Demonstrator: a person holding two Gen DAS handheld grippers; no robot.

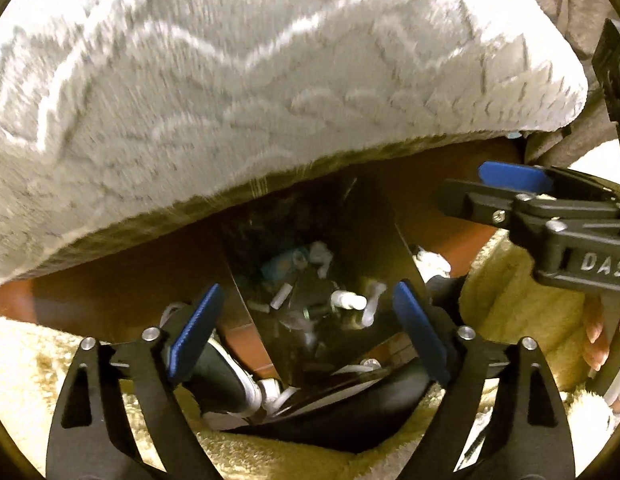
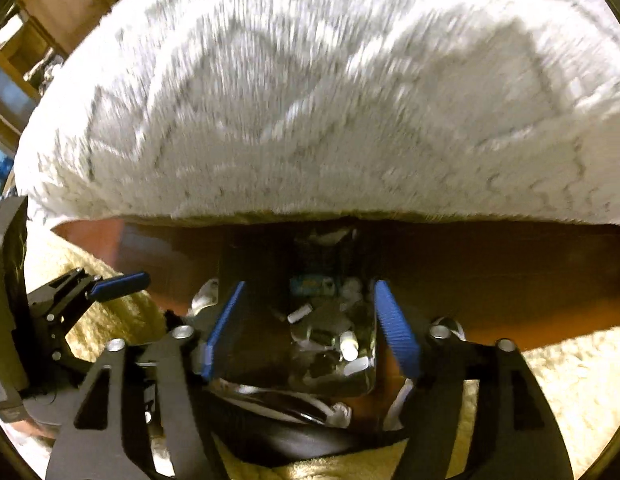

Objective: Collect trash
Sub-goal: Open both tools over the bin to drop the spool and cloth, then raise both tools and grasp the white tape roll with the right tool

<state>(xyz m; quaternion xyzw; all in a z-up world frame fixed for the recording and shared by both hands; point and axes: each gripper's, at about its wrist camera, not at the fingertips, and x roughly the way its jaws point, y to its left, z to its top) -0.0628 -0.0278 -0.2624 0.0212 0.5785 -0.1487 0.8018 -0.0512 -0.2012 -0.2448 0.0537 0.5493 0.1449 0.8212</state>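
Left wrist view: the left gripper (image 1: 306,316) hangs with jaws spread and empty above a metal bin (image 1: 310,272) holding scraps of trash (image 1: 341,300); a white fuzzy blanket (image 1: 230,80) overhangs it.

Right wrist view: the right gripper (image 2: 310,328), also spread and empty, frames the same bin (image 2: 329,344) beside beige carpet (image 2: 569,380).

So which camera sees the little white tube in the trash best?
The right wrist view: the little white tube lies close, between the open right hand-held gripper fingers. The left wrist view shows it too, but blurrier, among dim scraps.
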